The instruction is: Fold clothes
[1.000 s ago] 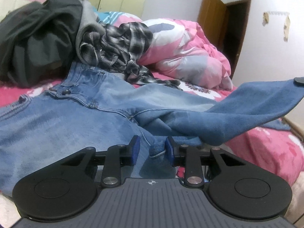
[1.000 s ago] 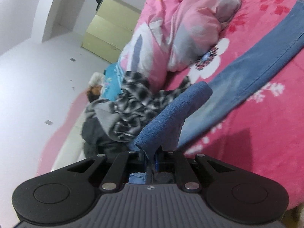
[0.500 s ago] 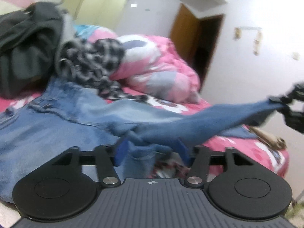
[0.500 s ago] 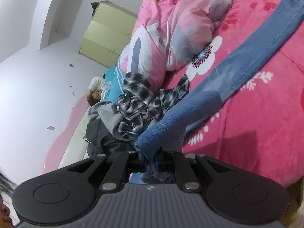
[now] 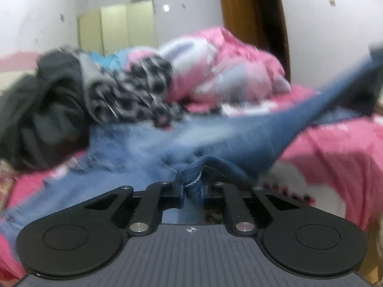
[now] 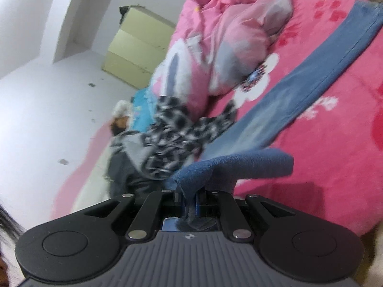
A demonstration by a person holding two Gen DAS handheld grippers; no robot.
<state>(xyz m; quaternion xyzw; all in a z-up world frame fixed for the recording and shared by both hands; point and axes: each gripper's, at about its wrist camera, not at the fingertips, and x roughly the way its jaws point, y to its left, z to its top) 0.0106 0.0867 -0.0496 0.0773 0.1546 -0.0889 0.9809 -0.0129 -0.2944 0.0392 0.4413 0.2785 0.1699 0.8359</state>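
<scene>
Two grippers each pinch the jeans, which lie spread over the pink bed.

Left wrist view: the left gripper has its fingers pressed together on a bunched fold of denim, and one leg rises taut to the right.

Right wrist view: the right gripper clamps a leg end that droops over its fingers, while the other leg lies flat. The denim looks soft, weighty and floppy, so hems and seams likely hold best.

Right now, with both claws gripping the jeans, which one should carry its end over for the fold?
Probably right. The right claw holds a lifted leg end of the jeans, free to swing. The left claw anchors denim near the bed.
</scene>
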